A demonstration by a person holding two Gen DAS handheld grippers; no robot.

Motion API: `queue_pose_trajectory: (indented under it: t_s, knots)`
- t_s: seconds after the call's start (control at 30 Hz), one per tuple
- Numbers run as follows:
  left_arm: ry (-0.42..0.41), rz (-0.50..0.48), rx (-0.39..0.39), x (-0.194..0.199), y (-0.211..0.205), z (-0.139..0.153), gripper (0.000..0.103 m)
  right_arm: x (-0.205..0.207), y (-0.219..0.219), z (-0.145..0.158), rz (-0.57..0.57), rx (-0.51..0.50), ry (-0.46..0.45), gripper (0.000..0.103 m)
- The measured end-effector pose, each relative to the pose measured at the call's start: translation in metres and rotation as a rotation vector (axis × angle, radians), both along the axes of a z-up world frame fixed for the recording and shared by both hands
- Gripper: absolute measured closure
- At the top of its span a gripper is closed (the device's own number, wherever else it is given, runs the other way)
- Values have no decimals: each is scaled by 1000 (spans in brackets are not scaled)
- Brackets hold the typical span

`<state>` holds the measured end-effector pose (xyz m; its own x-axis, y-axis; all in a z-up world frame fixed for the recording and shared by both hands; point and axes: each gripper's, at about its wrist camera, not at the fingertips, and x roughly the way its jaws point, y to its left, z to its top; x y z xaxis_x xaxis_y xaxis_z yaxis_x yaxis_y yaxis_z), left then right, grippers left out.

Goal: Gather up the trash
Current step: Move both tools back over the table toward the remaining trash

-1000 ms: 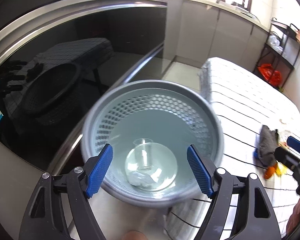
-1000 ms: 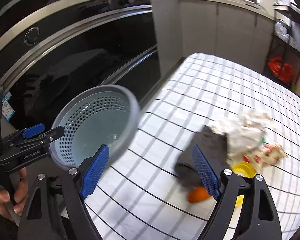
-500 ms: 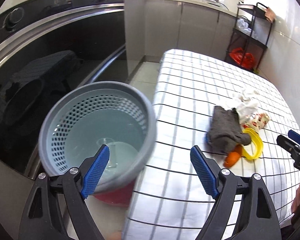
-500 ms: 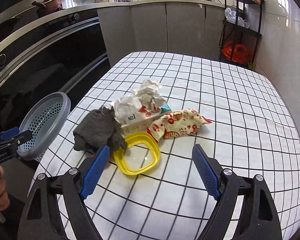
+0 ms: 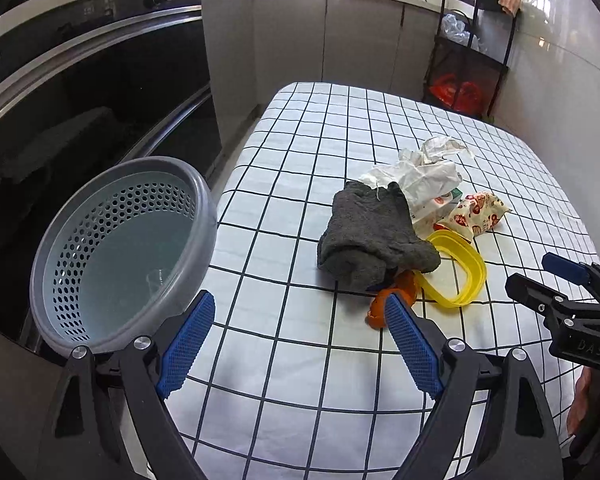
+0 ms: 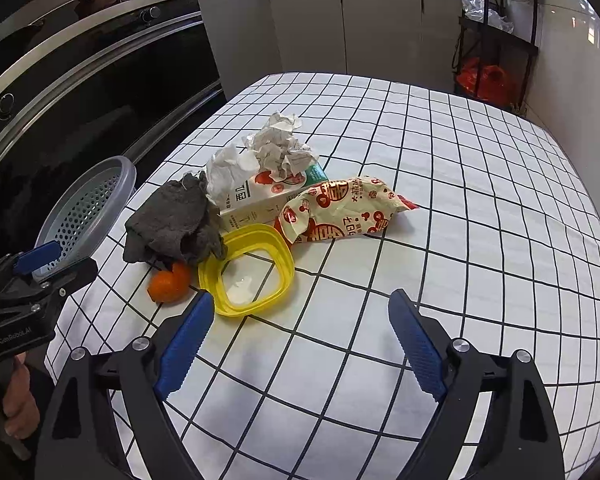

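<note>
A pile of trash lies on the checked table (image 6: 480, 200): a grey rag (image 6: 172, 220), crumpled paper (image 6: 276, 148), a carton (image 6: 260, 196), a printed snack wrapper (image 6: 340, 210), a yellow lid (image 6: 248, 270) and orange peel (image 6: 170, 282). The pile also shows in the left wrist view, with the rag (image 5: 372, 232) nearest. A grey perforated basket (image 5: 116, 252) with a clear cup (image 5: 156, 280) inside stands off the table's left edge. My left gripper (image 5: 296, 340) is open and empty, near the table's front. My right gripper (image 6: 300, 344) is open and empty, just short of the yellow lid.
A dark oven front (image 5: 80, 120) runs along the left. Grey cabinets (image 6: 340, 24) stand behind the table. A black shelf rack (image 6: 496, 32) with a red bag stands at the back right. A pale wall (image 5: 560, 120) borders the table's right side.
Both views have swung from the basket toward the table. The left gripper has drawn away from the basket; the trash pile now lies ahead of both. Both grippers stay open.
</note>
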<state>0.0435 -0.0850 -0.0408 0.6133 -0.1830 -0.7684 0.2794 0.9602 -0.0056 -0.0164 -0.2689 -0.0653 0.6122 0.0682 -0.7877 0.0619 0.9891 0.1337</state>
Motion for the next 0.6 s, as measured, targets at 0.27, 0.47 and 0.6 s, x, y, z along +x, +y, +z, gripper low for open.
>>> queue_pose_trajectory:
  t_s: [0.27, 0.47, 0.6]
  knots:
    - [-1, 11, 6, 2, 5, -6, 15, 11, 13, -20, 63, -12, 49, 18]
    - [30, 22, 4, 7, 12, -15, 15, 23, 23, -28, 94, 1, 70, 18]
    - [48, 25, 2, 10, 14, -20, 15, 31, 26, -33, 111, -6, 79, 18]
